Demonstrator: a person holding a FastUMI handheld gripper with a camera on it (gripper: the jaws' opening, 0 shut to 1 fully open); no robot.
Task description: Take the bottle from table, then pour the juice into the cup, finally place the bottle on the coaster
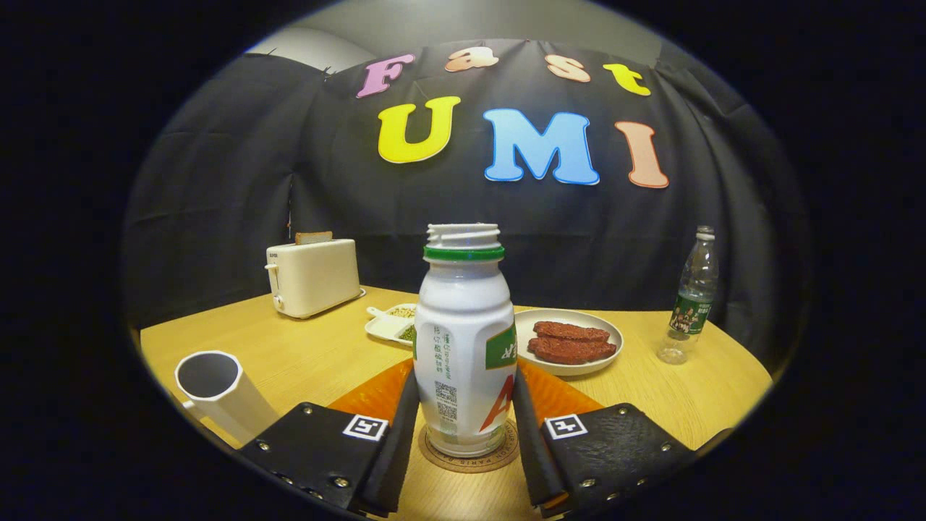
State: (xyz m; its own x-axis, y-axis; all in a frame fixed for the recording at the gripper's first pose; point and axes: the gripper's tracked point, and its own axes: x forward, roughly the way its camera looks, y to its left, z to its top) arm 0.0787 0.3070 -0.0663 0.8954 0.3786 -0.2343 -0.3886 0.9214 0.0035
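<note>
A white juice bottle (463, 340) with a green neck ring and no cap stands upright on a round cork coaster (499, 454). My gripper (465, 383) holds it: both fingers (402, 427) press against the lower sides of the bottle, one on each side. A white cup (217, 387) stands to the left of the left finger, its open mouth tilted towards me; I cannot see inside it well enough to tell whether it holds juice.
An orange mat (362, 396) lies under and behind the coaster on the wooden table (304, 354). Beyond are a plate with brown patties (571, 340), a small white dish (391, 323), a cream toaster (312, 276) and a clear water bottle (691, 297) at right.
</note>
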